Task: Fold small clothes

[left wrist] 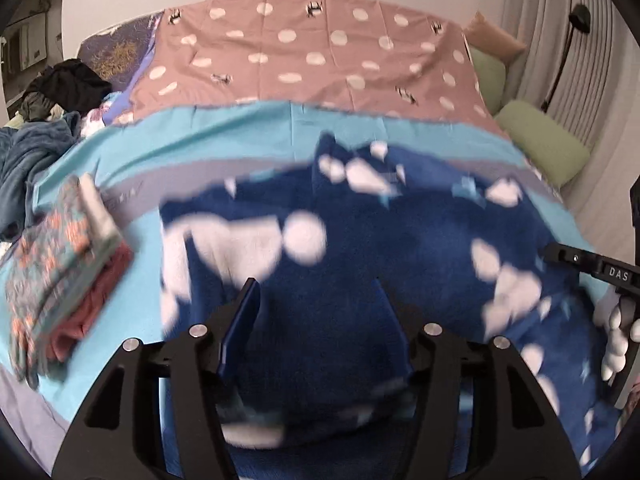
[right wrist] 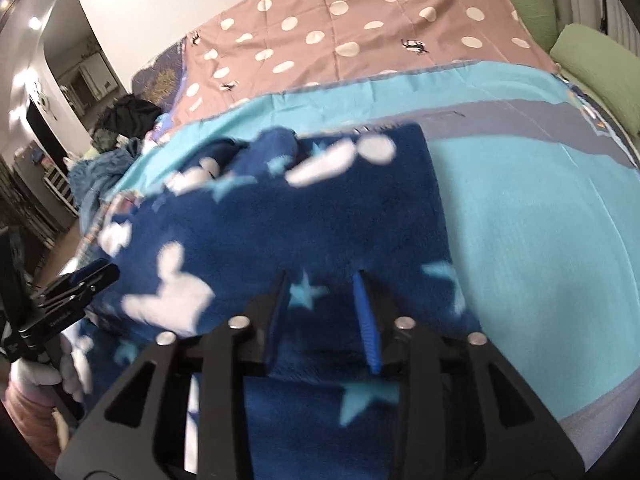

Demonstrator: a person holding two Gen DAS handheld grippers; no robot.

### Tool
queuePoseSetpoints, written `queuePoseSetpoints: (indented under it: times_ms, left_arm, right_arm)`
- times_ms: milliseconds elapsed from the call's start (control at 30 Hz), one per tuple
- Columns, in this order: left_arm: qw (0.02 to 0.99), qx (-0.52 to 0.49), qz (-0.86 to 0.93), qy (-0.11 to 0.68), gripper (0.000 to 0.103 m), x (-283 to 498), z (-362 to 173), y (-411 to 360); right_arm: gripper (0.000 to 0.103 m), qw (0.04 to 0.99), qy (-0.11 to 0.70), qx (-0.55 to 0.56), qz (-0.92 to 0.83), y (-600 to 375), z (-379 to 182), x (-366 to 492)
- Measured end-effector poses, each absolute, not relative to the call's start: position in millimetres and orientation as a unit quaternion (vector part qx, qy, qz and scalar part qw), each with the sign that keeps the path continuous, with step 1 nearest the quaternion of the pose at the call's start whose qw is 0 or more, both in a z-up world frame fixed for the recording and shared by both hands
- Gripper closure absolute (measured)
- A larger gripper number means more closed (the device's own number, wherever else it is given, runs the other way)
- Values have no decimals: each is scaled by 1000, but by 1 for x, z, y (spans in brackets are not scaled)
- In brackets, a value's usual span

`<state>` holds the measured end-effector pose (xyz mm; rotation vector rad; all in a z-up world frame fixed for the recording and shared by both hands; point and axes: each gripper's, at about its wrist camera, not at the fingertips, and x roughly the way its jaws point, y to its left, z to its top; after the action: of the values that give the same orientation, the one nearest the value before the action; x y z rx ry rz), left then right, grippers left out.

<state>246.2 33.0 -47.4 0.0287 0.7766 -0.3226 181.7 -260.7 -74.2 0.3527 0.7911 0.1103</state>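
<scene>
Two grippers hang over a dark blue fleece garment [left wrist: 360,240] printed with white shapes and pale blue stars, which lies spread across the turquoise sheet [left wrist: 208,136] and fills the centre and lower part of both views. In the left wrist view the left gripper [left wrist: 316,292] sits at the bottom centre with its jaws standing well apart; the blue fleece shows in the gap between them, but neither finger visibly presses on it. In the right wrist view the right gripper [right wrist: 322,284] is at the bottom centre, its jaws parted by a narrower gap, again with fleece beneath and between them and no clear pinch. Motion blur softens the cloth, so whether any fold touches the fingers cannot be told. At the left edge of the left wrist view lies a stack of folded clothes [left wrist: 64,272], floral on top and red beneath. Across the top of both views runs a pink spotted cover [left wrist: 312,52], with green pillows [left wrist: 540,140] at the right.
</scene>
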Motion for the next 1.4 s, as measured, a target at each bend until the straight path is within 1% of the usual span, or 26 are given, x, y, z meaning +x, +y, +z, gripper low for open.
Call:
queuePoseSetpoints:
  times_ms: [33,100,200,300,333,400,467,500,533,567,600,667,733,800,867,967,1000,1067,1100,1133,1167,1233,1267,1300,1333,1400]
  left_arm:
    - [914,8,-158,374,41,253,-42,33]
    - [912,-25,-174,371,36,276,-30,33]
    - [899,-65,-185,391,28,316,-30,28]
    - [876,-71,-177,443,27,353,-53,16]
    - [868,-67,-170,463,27,364,-64,11]
    - [852,-72,-170,489,27,378,-81,5]
    - [854,-81,-180,482,50,381,-83,5]
    - [848,-95,-198,482,90,381,-82,6]
    - [844,-109,-206,483,96,382,-81,8]
    - [847,-114,-202,477,96,379,-78,11]
    - [857,-103,-196,465,96,374,-71,14]
    - [864,-73,-190,460,96,366,-66,19]
    - [856,-69,-184,478,95,365,-77,24]
    - [856,-69,-178,481,95,364,-86,27]
    - [864,-52,-170,470,94,361,-85,22]
    - [875,-1,-159,457,90,356,-74,9]
    - [879,8,-159,450,89,354,-69,8]
    - [894,16,-155,419,84,346,-50,9]
    - [902,5,-159,401,77,341,-40,11]
    - [907,-10,-164,388,74,338,-33,12]
    - [909,-17,-168,382,73,337,-31,12]
    - [899,-10,-178,399,71,340,-42,3]
    - [884,16,-173,435,70,347,-62,-6]
    - [873,34,-165,458,64,352,-78,-11]
    - [871,40,-159,464,59,353,-92,-12]
    - [880,20,-163,445,59,348,-88,-5]
  right_arm:
    - [58,906,378,180,60,-264,-63,190]
    - [52,904,372,196,78,-264,-50,207]
    - [45,886,393,224,98,-261,-48,249]
    - [42,864,431,244,92,-258,-63,288]
    - [40,857,446,245,81,-257,-70,301]
    - [39,846,461,256,78,-255,-84,318]
    - [37,840,465,268,83,-252,-92,327]
    - [49,841,463,265,85,-249,-92,329]
    - [95,846,455,259,99,-245,-89,330]
    - [93,850,447,261,101,-244,-86,327]
    - [93,863,424,258,99,-245,-77,321]
    - [93,879,409,230,78,-248,-69,315]
    - [93,878,431,203,56,-250,-80,317]
    - [93,857,463,220,54,-253,-103,321]
    - [93,866,443,223,64,-255,-104,317]
    - [87,875,434,205,66,-253,-93,308]
    - [82,881,426,197,63,-252,-87,303]
    - [81,901,393,170,66,-247,-68,290]
    - [80,908,381,161,71,-244,-61,286]
    - [80,913,369,154,80,-239,-56,282]
    - [80,913,368,150,90,-233,-55,281]
    - [80,903,392,145,98,-224,-65,289]
    - [80,892,420,141,89,-220,-77,296]
    - [81,881,447,138,76,-217,-94,304]
    - [81,885,436,140,77,-217,-99,302]
    - [82,896,418,129,78,-216,-94,294]
